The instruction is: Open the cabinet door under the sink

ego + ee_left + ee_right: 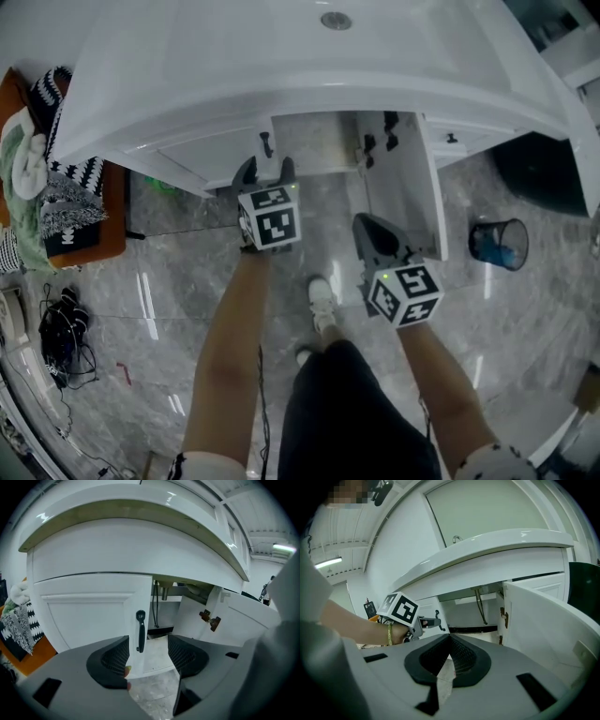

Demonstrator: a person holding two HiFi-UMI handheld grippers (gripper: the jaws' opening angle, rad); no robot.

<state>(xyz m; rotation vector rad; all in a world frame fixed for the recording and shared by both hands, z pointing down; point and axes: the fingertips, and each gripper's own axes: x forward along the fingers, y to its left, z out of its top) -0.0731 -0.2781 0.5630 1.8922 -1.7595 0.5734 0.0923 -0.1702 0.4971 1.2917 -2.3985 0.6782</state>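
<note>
Left gripper (147, 654) wide open, straddling the handle (140, 631) on the closed left cabinet door (89, 616), right gripper (449, 656) shut, empty, by the open right door (543, 616); pre-grasp step, next probably clamp handle, pull outward.

Head view: the white moulded sink basin (309, 66) overhangs the white cabinet (211, 150) and conceals most of its front and interior. The frame's left edge cuts off the patterned textile pile (47, 178). The contents of the dark mesh waste bin (499, 242) are too small to identify.

Left gripper view: the left gripper (148, 641) conceals the lower left part of the white panelled cabinet door (89, 616).
</note>
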